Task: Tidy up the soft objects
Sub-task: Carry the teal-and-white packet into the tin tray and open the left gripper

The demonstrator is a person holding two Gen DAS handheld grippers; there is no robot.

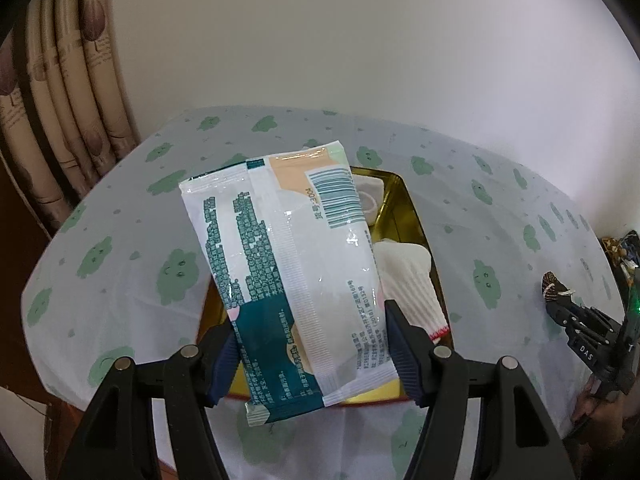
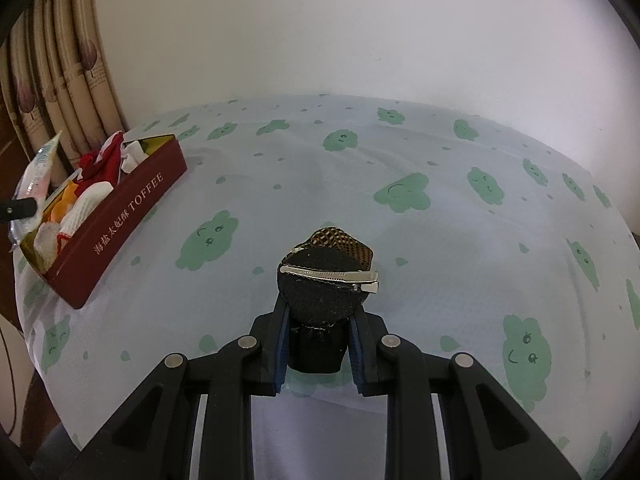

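Observation:
My left gripper [image 1: 311,316] is shut on a white and teal plastic packet [image 1: 288,264] with a barcode, and holds it tilted over the toffee tin [image 1: 404,196]. The tin has a gold inside and red walls [image 2: 120,216]. It holds a white knitted glove [image 1: 408,276] and red, orange and white soft pieces [image 2: 100,164]. My right gripper [image 2: 320,304] is shut on a black hair clip [image 2: 320,284], which has a silver metal clasp and a brown checked part at its far end. It hangs over the tablecloth, well to the right of the tin. The right gripper [image 1: 576,320] also shows at the edge of the left wrist view.
A pale blue tablecloth [image 2: 400,152] with green cloud prints covers the table. Beige curtains [image 1: 80,92] hang at the back left, and a plain white wall stands behind. The table's edge and a dark floor lie at the left [image 1: 24,432].

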